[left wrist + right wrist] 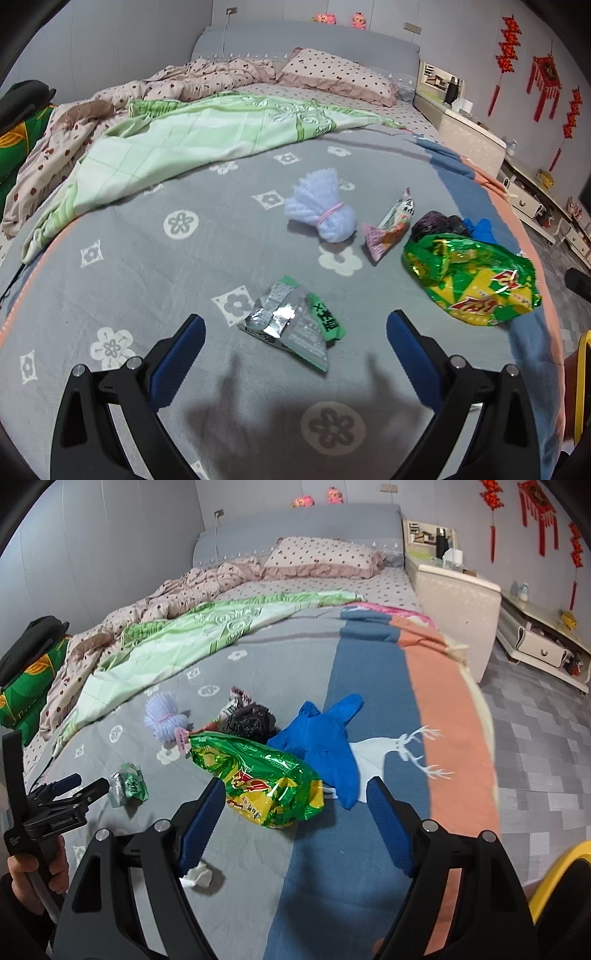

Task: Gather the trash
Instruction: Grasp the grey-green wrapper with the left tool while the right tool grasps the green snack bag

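Note:
Several bits of trash lie on the grey flowered blanket (pixel 155 280). In the left wrist view a silver-and-green wrapper (pixel 291 325) lies just past my left gripper (pixel 295 316), which is open and holds nothing. Beyond it are a lilac mesh bundle (pixel 321 210), a small pink packet (pixel 388 229), a black crumpled bag (pixel 437 223) and a green-and-yellow snack bag (pixel 472 284). In the right wrist view my right gripper (pixel 295 784) stands open over the near end of the snack bag (pixel 258 779), not pressing it. A blue glove (pixel 325 746) lies just behind. A white tissue (pixel 197 877) lies under the left finger.
A light green quilt (pixel 192 140) and a pink spotted duvet (pixel 192 77) cover the far half of the bed. A bedside cabinet (pixel 454 602) and tiled floor (pixel 535 738) are to the right. A yellow rim (pixel 561 864) shows at the lower right. A hand (pixel 33 871) holds the left gripper (pixel 88 783).

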